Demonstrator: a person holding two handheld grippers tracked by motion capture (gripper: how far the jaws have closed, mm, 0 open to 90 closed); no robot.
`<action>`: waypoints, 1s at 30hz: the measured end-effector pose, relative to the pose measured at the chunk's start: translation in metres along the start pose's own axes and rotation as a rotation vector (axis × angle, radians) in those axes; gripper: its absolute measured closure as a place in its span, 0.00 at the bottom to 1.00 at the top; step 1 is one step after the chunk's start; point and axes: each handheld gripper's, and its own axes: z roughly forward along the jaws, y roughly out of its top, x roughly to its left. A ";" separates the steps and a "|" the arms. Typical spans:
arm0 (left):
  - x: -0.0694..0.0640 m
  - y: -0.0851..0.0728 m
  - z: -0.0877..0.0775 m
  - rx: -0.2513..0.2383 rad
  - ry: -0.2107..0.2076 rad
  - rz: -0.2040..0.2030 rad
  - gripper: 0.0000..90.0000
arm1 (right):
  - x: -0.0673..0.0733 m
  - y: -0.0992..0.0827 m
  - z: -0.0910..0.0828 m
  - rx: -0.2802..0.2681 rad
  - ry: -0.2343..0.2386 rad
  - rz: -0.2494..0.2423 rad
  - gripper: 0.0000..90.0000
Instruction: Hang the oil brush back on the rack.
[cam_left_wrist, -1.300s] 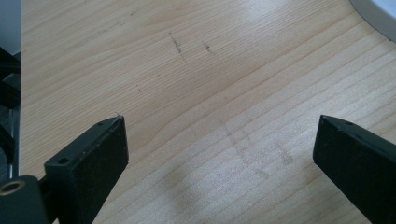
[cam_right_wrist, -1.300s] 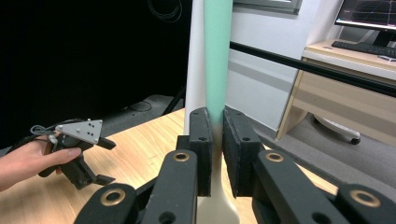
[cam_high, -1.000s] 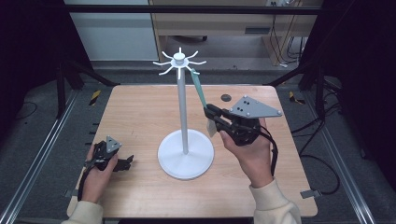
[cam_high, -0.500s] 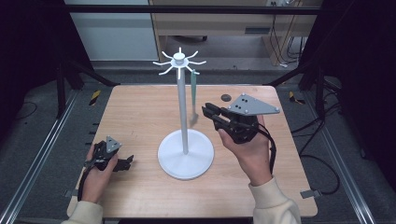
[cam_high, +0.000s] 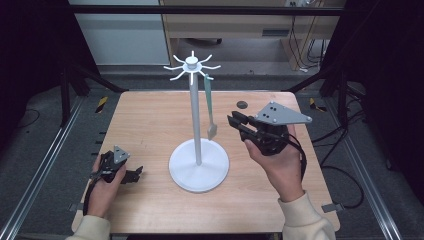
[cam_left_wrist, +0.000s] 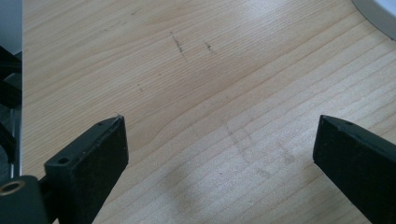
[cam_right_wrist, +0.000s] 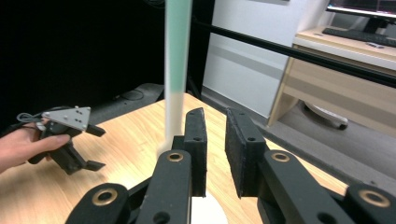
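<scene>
A long green spatula with a pale flat blade (cam_high: 209, 107) hangs from one hook of the white metal stand with radiating hooks (cam_high: 196, 125), which rises on a slim pole from a round base at the middle of the light wooden table (cam_high: 150, 120). The right gripper (cam_high: 237, 121) is held just beside the blade; its fingers (cam_right_wrist: 196, 140), black with a rough pad texture, are nearly pressed together with a narrow gap and nothing between them. If the gripper is drawn away carelessly, the freely hanging spatula could be clipped, set swinging and knocked off its hook. The left gripper (cam_high: 135, 173) rests low on the table near the base, its matte black fingers (cam_left_wrist: 93, 154) spread wide over bare wood grain.
</scene>
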 end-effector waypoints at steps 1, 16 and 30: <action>0.000 0.000 0.000 0.000 0.000 0.000 0.03 | -0.002 -0.001 -0.001 0.003 -0.005 0.003 0.87; 0.000 0.000 0.000 0.001 0.002 -0.001 0.03 | -0.015 -0.011 -0.010 0.039 -0.085 0.024 0.66; 0.000 0.000 0.000 0.003 0.003 0.001 0.03 | -0.029 -0.061 -0.001 0.132 -0.187 0.064 0.15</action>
